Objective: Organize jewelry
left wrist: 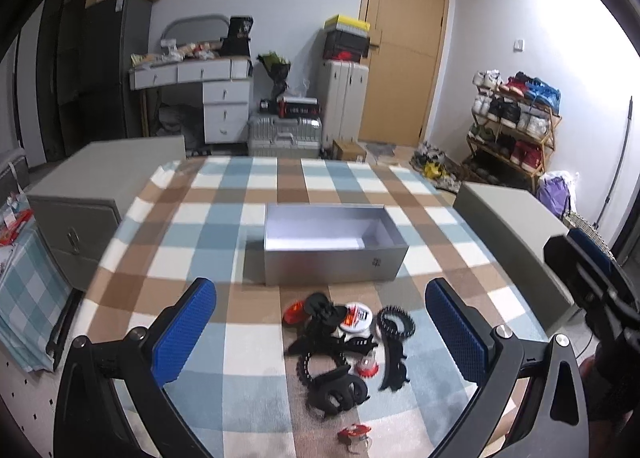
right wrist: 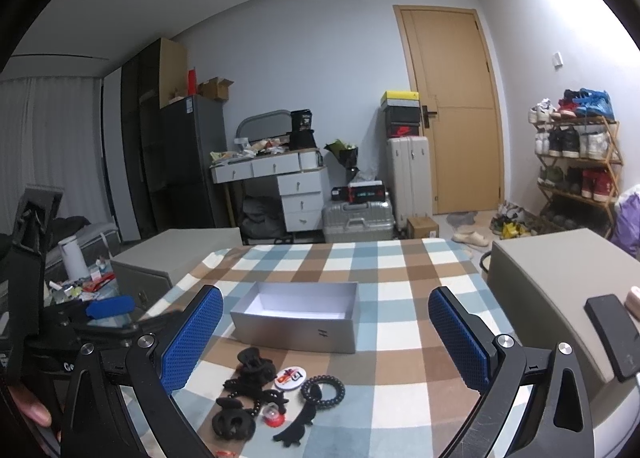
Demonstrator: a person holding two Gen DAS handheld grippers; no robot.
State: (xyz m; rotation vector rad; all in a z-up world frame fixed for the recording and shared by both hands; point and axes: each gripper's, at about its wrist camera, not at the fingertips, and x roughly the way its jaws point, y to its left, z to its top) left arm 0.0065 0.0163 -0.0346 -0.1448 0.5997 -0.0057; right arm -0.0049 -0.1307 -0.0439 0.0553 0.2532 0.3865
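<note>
A pile of accessories (left wrist: 344,342) lies on the checked tablecloth: black hair claws (left wrist: 336,392), a black spiral hair tie (left wrist: 396,321), a white round badge (left wrist: 356,316), small red pieces. An open empty silver box (left wrist: 332,246) stands just behind the pile. My left gripper (left wrist: 320,338) is open, held above the pile. In the right wrist view the pile (right wrist: 264,394) lies low left of centre and the box (right wrist: 296,318) behind it. My right gripper (right wrist: 326,338) is open and empty, above the table. The left gripper's fingertip (right wrist: 108,306) shows at the left.
Grey cabinets stand at the table's left (left wrist: 80,193) and right (right wrist: 560,278); a black phone (right wrist: 612,334) lies on the right one. The right gripper's body (left wrist: 592,282) shows at the right of the left wrist view. Desk, suitcases, shoe rack and door stand behind.
</note>
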